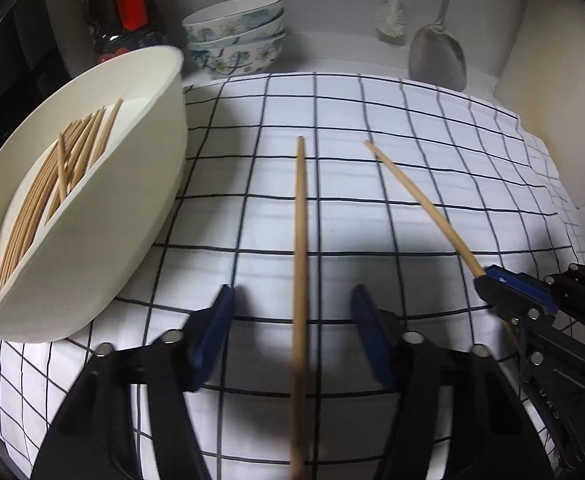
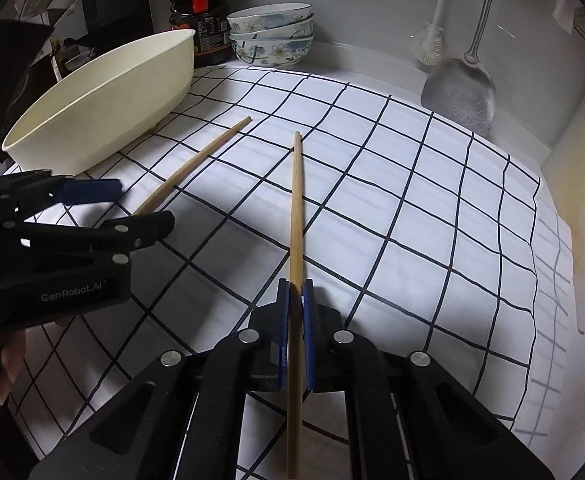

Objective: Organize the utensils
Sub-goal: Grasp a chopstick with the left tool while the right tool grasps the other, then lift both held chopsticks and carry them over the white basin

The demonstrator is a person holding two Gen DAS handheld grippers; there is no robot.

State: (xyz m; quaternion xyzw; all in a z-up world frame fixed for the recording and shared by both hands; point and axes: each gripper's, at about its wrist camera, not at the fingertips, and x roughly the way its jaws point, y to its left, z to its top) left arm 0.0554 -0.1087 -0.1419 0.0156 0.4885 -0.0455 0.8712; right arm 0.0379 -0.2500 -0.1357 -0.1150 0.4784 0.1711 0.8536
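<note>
Right gripper [image 2: 296, 312] clamps one chopstick [image 2: 297, 208]. Your left gripper [image 1: 292, 320] stands half-open around the other chopstick [image 1: 301, 240], pads clear. Lift now and it slips onto the checked cloth [image 1: 372, 208], missing the tub [image 1: 104, 216].

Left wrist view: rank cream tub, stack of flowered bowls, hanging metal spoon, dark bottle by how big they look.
1. cream tub, by far the largest, though it is also nearest the camera.
2. stack of flowered bowls.
3-4. dark bottle and hanging metal spoon look about alike; the bottle is partly hidden.
</note>
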